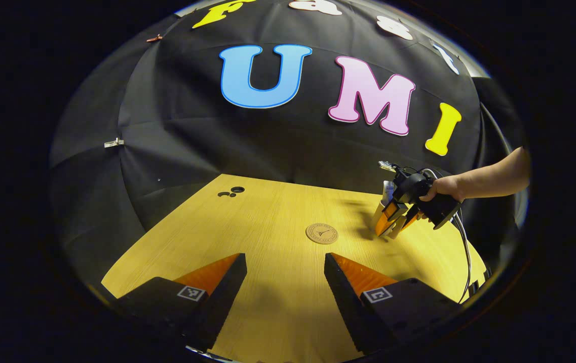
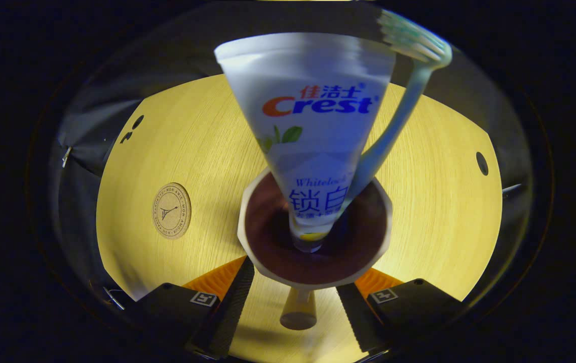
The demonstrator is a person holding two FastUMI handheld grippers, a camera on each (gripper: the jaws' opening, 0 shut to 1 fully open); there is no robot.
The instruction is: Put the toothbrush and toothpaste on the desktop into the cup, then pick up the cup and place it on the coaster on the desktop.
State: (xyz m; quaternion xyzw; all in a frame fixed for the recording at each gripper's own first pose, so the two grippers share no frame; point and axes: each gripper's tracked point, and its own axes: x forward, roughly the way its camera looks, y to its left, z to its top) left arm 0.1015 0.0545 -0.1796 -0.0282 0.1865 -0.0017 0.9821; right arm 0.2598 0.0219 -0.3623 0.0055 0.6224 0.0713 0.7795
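Wood-grained desktop [image 2: 434, 166] is seen under the right gripper [image 2: 295, 297], whose fingers are set on either side of a white cup [image 2: 313, 280]; the cup's handle [image 2: 298, 310] lies between them, but whether both fingers press on the cup cannot be told. Inside the cup's dark interior a toothpaste tube [image 2: 313, 136] is stood cap down, flaring upward, and a pale green toothbrush [image 2: 394, 121] is leaned beside it, bristles at the top. A round cork coaster [image 2: 172, 210] is seen flat on the desktop, well apart from the cup. In the left gripper view, the left gripper [image 1: 285, 277] is held spread wide above bare desktop [image 1: 268, 212] with nothing between its fingers. Farther out, the coaster [image 1: 322, 233] lies near the middle of the desktop, and beyond it the right gripper [image 1: 391, 227] is held by a hand [image 1: 444, 187] at the desktop's far side, just beside the coaster, with the toothpaste tube [image 1: 388, 190] rising behind it.
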